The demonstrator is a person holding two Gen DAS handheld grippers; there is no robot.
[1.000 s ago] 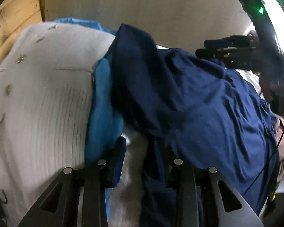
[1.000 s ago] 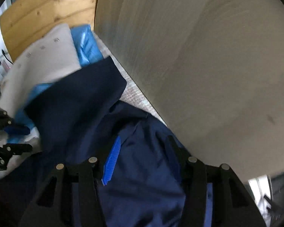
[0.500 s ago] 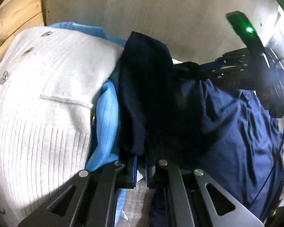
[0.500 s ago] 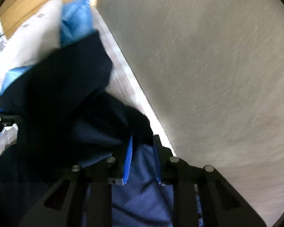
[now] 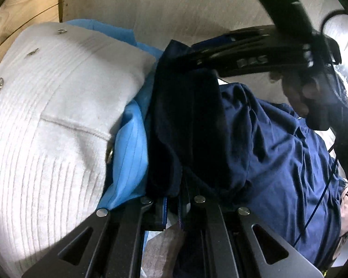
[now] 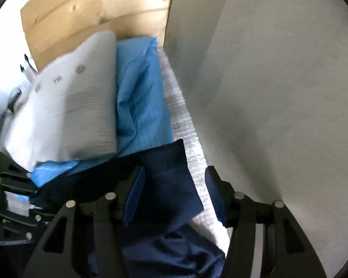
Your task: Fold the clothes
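Observation:
A navy blue garment [image 5: 278, 143] lies crumpled on the bed, with a folded-over flap [image 6: 167, 176] also in the right wrist view. My left gripper [image 5: 172, 205] is shut on the navy garment's near edge, beside a light blue garment [image 5: 130, 153]. My right gripper [image 6: 174, 197] is open with the navy flap lying between its fingers, not pinched. The right gripper also shows in the left wrist view [image 5: 255, 53], above the garment's far edge.
A folded white ribbed cardigan [image 5: 46, 120] with metal buttons lies on the light blue garment [image 6: 139, 97] at the left. A beige wall [image 6: 266, 92] runs along the right of the bed. A wooden headboard [image 6: 92, 7] stands behind.
My right gripper, shut on the navy fabric half a second ago, has opened and let it go. My left gripper closed on the garment's edge and stays shut.

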